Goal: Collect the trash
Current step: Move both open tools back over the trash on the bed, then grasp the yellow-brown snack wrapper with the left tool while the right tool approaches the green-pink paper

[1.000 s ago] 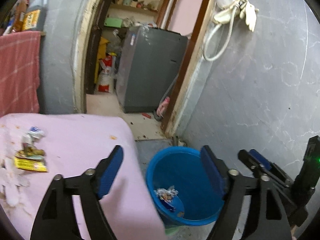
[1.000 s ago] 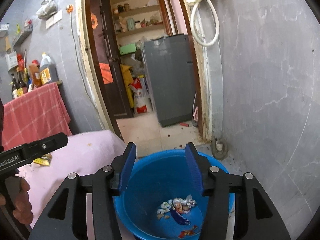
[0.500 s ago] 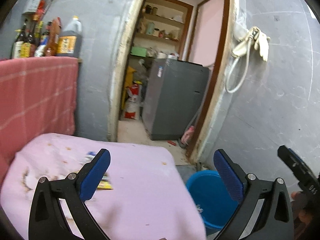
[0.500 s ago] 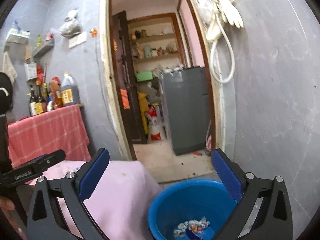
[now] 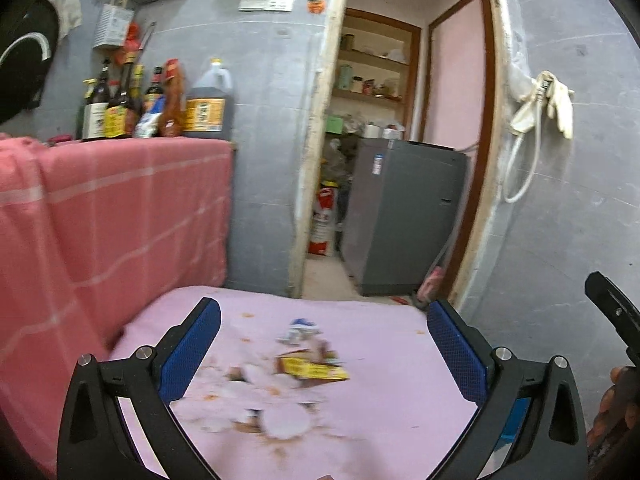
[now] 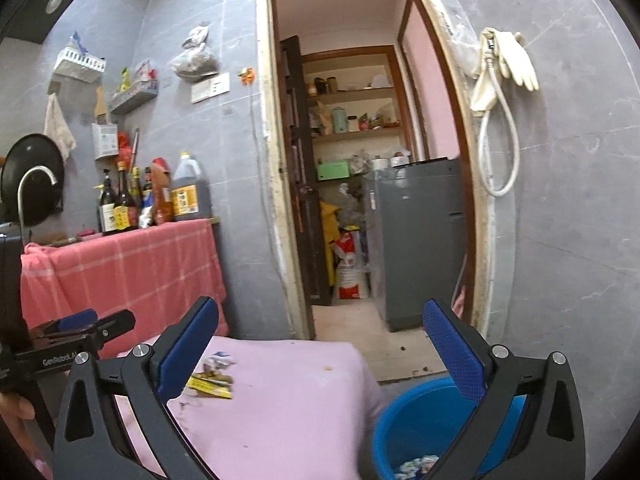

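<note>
Over the pink table my left claw gapes empty above a yellow wrapper. My right claw is released too, beside the blue bucket.

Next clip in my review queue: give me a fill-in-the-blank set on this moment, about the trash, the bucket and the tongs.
1. The yellow wrapper lies on the ____ cloth covering the table.
2. The bucket on the floor is ____ in colour.
3. Both the left tongs and the right tongs stand wide ____, with nothing between the pads.
4. In the right wrist view, crumpled wrappers already lie inside the ____.

Missing words: pink; blue; open; bucket
</note>
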{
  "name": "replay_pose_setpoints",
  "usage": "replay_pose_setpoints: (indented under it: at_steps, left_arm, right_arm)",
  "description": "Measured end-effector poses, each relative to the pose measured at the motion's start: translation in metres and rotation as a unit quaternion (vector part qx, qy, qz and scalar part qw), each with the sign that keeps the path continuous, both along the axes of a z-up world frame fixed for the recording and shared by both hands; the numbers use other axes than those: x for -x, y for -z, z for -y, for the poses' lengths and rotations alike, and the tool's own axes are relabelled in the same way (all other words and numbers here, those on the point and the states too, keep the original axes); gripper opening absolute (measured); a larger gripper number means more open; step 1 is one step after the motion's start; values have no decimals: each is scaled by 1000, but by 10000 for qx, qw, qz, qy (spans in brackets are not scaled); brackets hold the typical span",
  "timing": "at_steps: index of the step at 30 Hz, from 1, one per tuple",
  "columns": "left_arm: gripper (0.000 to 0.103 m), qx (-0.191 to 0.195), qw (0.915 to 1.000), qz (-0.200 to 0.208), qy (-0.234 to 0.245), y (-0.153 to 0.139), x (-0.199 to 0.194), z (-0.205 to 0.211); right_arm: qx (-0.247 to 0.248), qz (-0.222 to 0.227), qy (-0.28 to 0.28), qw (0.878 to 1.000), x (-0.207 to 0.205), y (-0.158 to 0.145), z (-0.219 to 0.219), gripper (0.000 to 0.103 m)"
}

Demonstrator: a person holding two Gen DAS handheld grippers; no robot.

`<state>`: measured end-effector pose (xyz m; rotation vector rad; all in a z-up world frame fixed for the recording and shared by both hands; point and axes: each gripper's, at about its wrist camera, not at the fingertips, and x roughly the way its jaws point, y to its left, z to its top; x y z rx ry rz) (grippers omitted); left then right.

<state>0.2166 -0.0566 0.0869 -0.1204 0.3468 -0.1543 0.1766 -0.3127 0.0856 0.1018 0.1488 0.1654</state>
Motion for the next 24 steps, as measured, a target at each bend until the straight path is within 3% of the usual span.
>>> replay_pose_setpoints:
  at_steps: [10,20,24]
  left_arm:
    - [101,207,9981,-254,-525,18,-3,-67]
    - [101,36,9945,-796,-673,54,-25,-80]
    - [101,24,9928,-1036,-606,68,-38,-83]
  right_arm:
    - [116,-231,-426,9988,-28,17,-45,103]
    - [304,-748,-963,9921,-70,47,-79,103]
    - [370,-1153,-1206,9853,-93,64,-90,94]
